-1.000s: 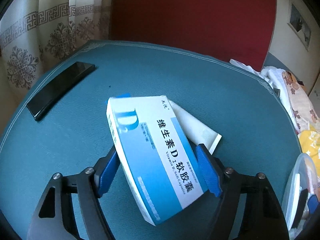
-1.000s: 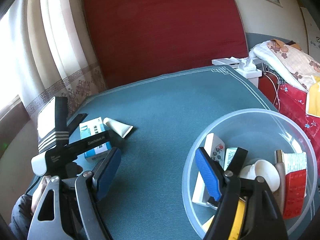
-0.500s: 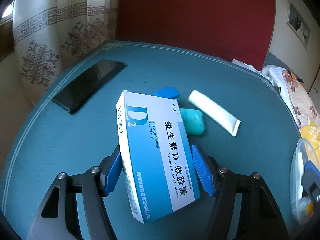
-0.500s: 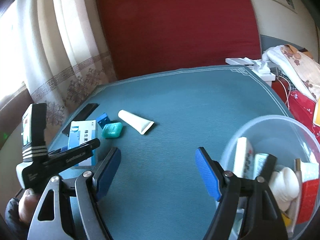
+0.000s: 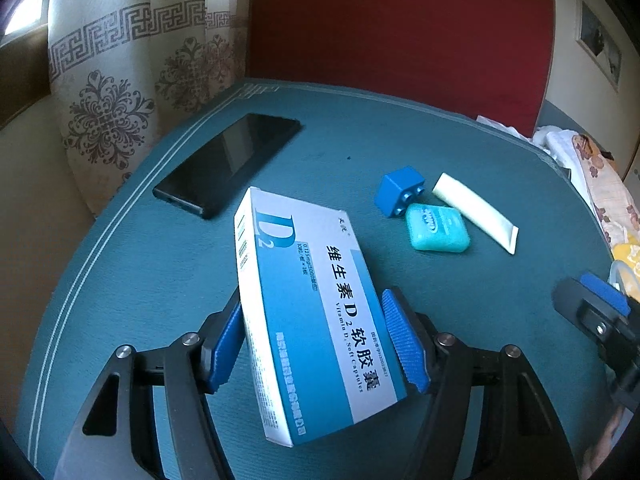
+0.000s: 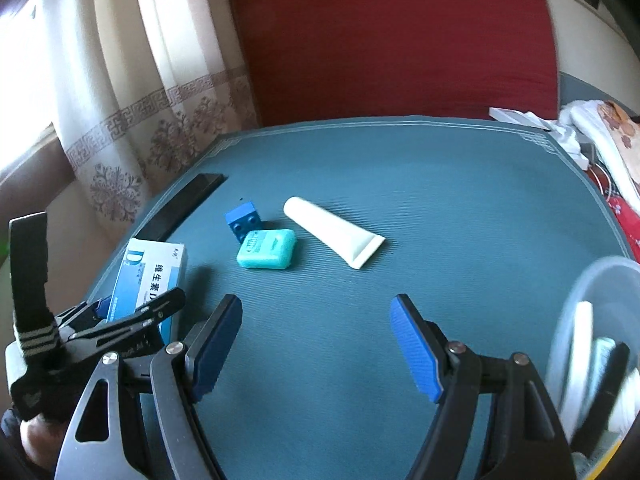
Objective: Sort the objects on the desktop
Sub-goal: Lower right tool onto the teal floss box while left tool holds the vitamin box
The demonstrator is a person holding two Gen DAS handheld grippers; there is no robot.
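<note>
the sorting is looking partly done: a clear plastic bowl [image 6: 592,320] at the right edge of the right wrist view is already holding several items, blurred and hard to name, while five things are waiting outside it on the teal table [image 6: 460,208]. four of them are lying loose — a black phone [image 5: 228,164] in the upper left of the left wrist view, and, in the middle right, a blue toy brick [image 5: 398,192], a turquoise floss case [image 5: 438,228] touching it, and a white tube [image 5: 476,212] just beside the case.

the fifth, a blue and white vitamin d box [image 5: 312,320], is sitting tilted in the lower centre of that view, between the pads of the left gripper [image 5: 316,344]. its jaws are clamped on the box, the blue pads pressing the long sides. whether the box is clear of the table i cannot tell.

the left gripper is pointing steeply down at the table. the right gripper [image 6: 316,344] is angling down over bare teal surface in the lower centre of its own view, jaws standing wide apart with nothing between them, the bowl close by on its right. a judgement — the box is probably heading for the bowl next, and the loose four are looking like the remaining work.
</note>
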